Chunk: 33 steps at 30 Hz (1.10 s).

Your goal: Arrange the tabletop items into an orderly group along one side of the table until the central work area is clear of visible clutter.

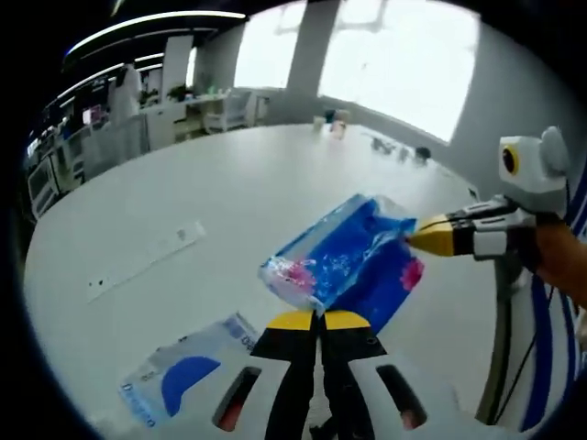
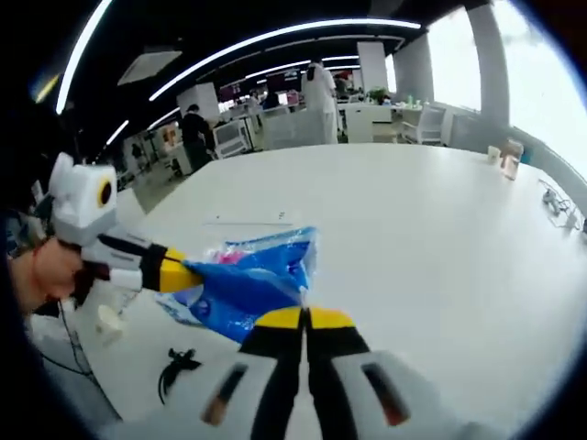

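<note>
A crinkled blue plastic packet (image 1: 344,261) with pink marks hangs above the white table (image 1: 229,192), held at both ends. My left gripper (image 1: 319,318) is shut on its near edge, yellow tips pressed together. My right gripper (image 1: 419,236) comes in from the right, pinching the packet's far corner. In the right gripper view the same packet (image 2: 248,275) stretches between my right gripper (image 2: 305,316), shut on its corner, and my left gripper (image 2: 188,273) at the left, with a hand behind it.
A flat blue-and-white packet (image 1: 183,371) lies near the table's front edge, a long white strip (image 1: 147,261) to its left. Cups (image 1: 337,124) and small items (image 1: 399,148) stand at the far edge. A black mark (image 2: 179,367) sits on the table (image 2: 413,229). Desks and people are beyond.
</note>
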### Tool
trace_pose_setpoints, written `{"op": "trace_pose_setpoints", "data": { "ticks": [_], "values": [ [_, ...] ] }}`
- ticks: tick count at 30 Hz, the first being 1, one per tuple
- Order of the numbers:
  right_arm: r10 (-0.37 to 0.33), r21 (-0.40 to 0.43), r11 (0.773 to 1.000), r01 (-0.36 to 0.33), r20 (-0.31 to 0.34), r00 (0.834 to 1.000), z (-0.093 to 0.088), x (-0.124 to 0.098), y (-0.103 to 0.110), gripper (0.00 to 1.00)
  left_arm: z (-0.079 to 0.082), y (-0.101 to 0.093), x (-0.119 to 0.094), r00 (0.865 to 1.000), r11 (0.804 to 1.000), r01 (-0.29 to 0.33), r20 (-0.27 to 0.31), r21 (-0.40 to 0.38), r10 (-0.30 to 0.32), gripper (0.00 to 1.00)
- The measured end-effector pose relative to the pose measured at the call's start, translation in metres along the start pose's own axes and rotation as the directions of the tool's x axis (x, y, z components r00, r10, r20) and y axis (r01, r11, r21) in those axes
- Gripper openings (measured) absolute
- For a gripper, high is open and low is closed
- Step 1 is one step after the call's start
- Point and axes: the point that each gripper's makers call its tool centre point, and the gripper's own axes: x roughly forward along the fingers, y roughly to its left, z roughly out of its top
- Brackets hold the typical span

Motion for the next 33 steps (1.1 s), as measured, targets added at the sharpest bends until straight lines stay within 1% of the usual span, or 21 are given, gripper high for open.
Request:
{"op": "trace_pose_setpoints", "data": {
  "ticks": [4,6,10,13,19,24,29,33],
  "values": [
    [0.013,0.011,1.000,-0.013,-0.027,1.000,-0.013,0.015,-0.006,0.00,-0.011,0.006,0.011,1.000,1.000,-0.018,-0.023,-0.014,0.018,0.00],
    [0.021,0.012,1.000,-0.021,-0.032,0.999,-0.017,0.020,-0.007,0.00,-0.017,0.009,0.015,0.999,0.999,-0.030,-0.032,-0.016,0.029,0.00],
    [0.034,0.013,0.999,-0.033,-0.049,0.998,-0.026,0.033,-0.011,0.00,-0.022,0.015,0.024,0.998,0.998,-0.050,-0.047,-0.024,0.049,0.00],
    [0.044,0.023,0.999,-0.042,-0.059,0.997,-0.033,0.041,-0.016,0.00,-0.028,0.019,0.033,0.995,0.998,-0.068,-0.069,-0.016,0.067,0.00],
    [0.053,0.032,0.998,-0.051,-0.083,0.995,-0.043,0.052,-0.025,0.00,-0.038,0.020,0.044,0.991,0.997,-0.079,-0.105,-0.020,0.077,0.00],
    [0.061,0.039,0.998,-0.057,-0.095,0.994,-0.051,0.058,-0.025,0.00,-0.042,0.023,0.050,0.988,0.995,-0.095,-0.123,-0.014,0.093,0.00],
    [0.067,0.046,0.997,-0.063,-0.096,0.993,-0.053,0.064,-0.028,0.00,-0.046,0.025,0.053,0.983,0.993,-0.116,-0.142,-0.003,0.114,0.00],
    [0.074,0.053,0.996,-0.069,-0.111,0.991,-0.058,0.069,-0.028,0.00,-0.047,0.027,0.055,0.979,0.991,-0.132,-0.154,0.012,0.132,0.00]
  ]
}}
